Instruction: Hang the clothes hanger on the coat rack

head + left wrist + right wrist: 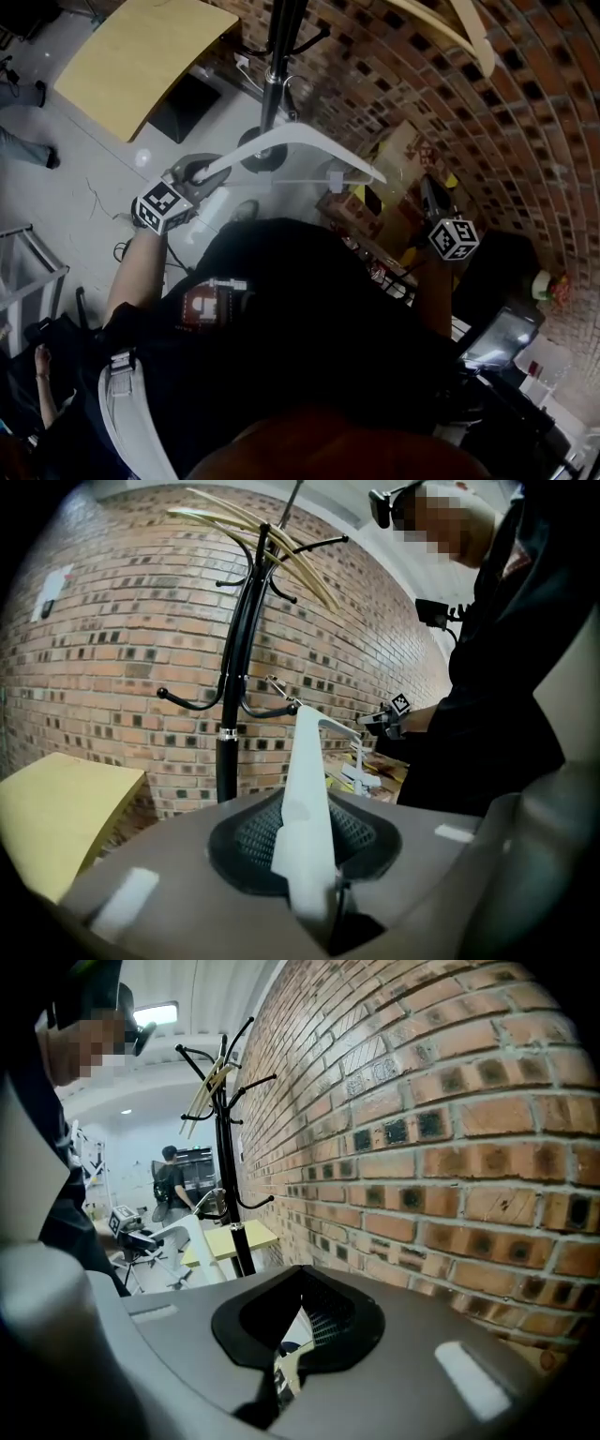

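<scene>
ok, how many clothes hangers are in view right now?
3. One white hanger is clamped in the left gripper. Two pale wooden hangers seem to hang at the top of the coat rack; they overlap, so another could be hidden there.

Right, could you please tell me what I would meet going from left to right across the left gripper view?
yellow tabletop → black coat rack → white hanger → right gripper → person's dark torso
</scene>
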`<state>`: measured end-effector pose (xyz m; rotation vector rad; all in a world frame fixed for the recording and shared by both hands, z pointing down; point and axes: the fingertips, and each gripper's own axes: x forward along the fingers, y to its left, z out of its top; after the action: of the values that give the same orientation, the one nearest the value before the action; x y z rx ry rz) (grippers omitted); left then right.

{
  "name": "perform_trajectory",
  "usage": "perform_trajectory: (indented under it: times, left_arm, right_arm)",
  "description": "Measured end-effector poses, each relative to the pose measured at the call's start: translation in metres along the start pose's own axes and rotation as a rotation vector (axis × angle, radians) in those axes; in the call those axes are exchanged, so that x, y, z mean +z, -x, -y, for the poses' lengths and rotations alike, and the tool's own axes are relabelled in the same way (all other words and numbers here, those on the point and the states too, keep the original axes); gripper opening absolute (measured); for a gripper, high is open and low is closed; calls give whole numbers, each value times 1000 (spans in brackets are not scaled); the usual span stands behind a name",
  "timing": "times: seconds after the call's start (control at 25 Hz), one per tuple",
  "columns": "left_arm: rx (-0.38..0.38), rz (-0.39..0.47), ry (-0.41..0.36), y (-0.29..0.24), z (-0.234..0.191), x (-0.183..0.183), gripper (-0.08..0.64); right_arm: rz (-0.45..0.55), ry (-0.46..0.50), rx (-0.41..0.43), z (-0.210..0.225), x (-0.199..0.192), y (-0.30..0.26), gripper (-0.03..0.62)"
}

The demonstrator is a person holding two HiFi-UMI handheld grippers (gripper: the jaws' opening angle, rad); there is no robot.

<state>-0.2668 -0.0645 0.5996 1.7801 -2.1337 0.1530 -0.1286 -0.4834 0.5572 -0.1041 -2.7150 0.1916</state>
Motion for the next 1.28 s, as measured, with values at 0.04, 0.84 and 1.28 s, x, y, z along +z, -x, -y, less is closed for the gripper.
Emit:
perform_trajectory:
  times: [0.04,0.84,1.28]
  left_arm:
    - [-6,-2,-5,-3,0,-4,83]
    - [26,-45,-55,-7,-7,-44,83]
    - [174,-129,-93,-53,-60,-81,83]
  right_arm:
    - [-6,-1,-1,0,-2,0,14]
    - [-47,5,16,-7,-13,-8,14]
    - [-70,18,11,-10,-14,-11,14]
